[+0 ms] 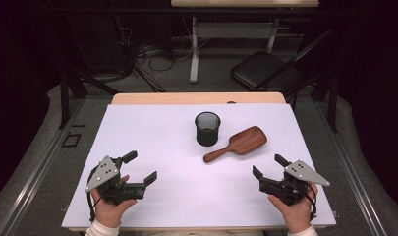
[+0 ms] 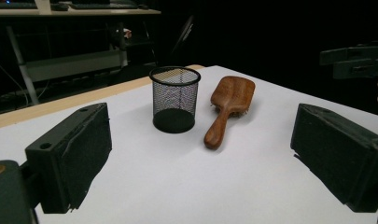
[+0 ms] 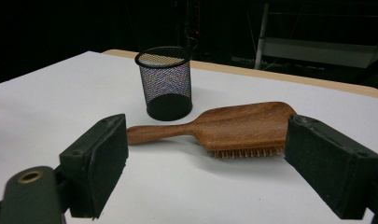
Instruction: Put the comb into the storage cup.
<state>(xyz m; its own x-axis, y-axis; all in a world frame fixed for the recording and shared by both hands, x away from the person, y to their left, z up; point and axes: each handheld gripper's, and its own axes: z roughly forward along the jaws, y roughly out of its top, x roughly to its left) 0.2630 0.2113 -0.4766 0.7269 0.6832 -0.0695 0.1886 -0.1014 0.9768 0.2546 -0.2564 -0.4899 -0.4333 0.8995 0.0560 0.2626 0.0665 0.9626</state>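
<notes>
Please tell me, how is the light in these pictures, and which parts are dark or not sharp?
High view: white table evenly lit, room behind dark, mesh cup casts little shadow. Left gripper view: near jaws soft, hairbrush sharp. Right gripper view: dark shadow under the hairbrush bristles, background black.

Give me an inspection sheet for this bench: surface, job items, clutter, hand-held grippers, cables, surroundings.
Surface: white table top, wooden edge at the far side; no spills seen.
Job's things: black mesh cup upright, empty; wooden hairbrush lying bristles down beside it, handle toward the person, apart from the cup.
Clutter: nothing seen.
Grippers: left hand-held gripper open, nothing between its jaws; right hand-held gripper open, nothing between its jaws. Both rest near the front edge, short of the brush.
Cables: a black cable loops at the left hand; a tangle of floor cables behind the table.
Surroundings: folding chair and a second table's legs behind; dark room.
</notes>
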